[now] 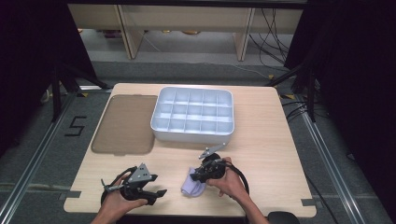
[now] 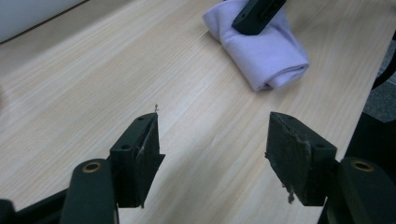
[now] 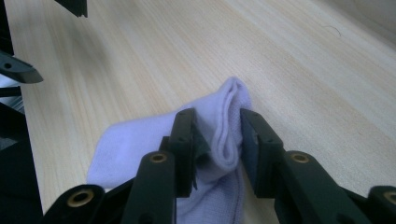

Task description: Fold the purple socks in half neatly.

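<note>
- Right tool (image 3: 217,140) clamps the folded sock (image 3: 140,149) near the tabletop (image 1: 261,140) front edge.
- Left tool (image 2: 212,154) open, empty.
- Sock not yet in divided tray (image 1: 192,133); likely next.

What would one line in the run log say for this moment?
right gripper: shut on folded lilac sock | left gripper: open, nothing between jaws, apart from sock | divided tray: compartments look bare

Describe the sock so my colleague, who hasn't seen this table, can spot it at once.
On the wooden table, look at the near edge in front of the white compartment tray. The pale lilac folded sock lies there, pinched by the right gripper. It is the only soft cloth item; the tray and brown lid are rigid plastic.
</note>
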### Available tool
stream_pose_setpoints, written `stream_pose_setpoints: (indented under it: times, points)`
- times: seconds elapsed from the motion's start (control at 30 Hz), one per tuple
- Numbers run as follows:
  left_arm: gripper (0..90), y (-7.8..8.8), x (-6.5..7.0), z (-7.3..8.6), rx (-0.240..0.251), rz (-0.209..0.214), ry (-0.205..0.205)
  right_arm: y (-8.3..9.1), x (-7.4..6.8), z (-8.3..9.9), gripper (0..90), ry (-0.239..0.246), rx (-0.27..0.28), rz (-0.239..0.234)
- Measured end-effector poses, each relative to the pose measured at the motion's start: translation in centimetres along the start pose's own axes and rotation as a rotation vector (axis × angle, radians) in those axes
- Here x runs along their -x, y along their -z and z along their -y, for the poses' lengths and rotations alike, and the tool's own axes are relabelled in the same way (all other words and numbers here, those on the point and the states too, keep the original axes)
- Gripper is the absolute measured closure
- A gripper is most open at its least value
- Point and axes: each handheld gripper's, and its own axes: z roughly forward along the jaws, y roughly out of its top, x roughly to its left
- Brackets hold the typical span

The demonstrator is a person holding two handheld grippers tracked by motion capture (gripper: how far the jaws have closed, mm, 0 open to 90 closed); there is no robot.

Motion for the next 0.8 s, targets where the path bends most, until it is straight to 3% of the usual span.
stream_pose_setpoints:
  times: [0.17,0.3,0.47,0.57,0.73,0.8]
  points:
    - [32.6,-0.1,-0.7,0.7,-0.012,-0.008,0.028,0.2,-0.4,0.0,69.4,-0.013,-0.006,0.004]
    - [32.0,-0.5,-1.2,1.0,-0.024,-0.031,0.037,0.2,-0.5,0.0,69.8,-0.002,-0.006,0.018]
    - [31.4,-0.4,-1.7,1.1,-0.037,-0.031,0.035,0.3,-0.7,-0.1,70.8,0.022,0.008,0.022]
    - [31.1,-0.6,-1.6,1.2,-0.024,-0.037,0.060,0.8,-1.0,-0.2,71.2,0.034,0.012,0.019]
    - [30.6,-0.5,-1.9,1.2,-0.041,-0.046,0.031,1.0,-1.2,-0.2,71.7,0.043,0.015,0.026]
    - [28.9,-0.4,-1.9,1.2,-0.034,-0.056,0.046,0.9,-1.2,-0.2,71.9,0.047,0.037,0.027]
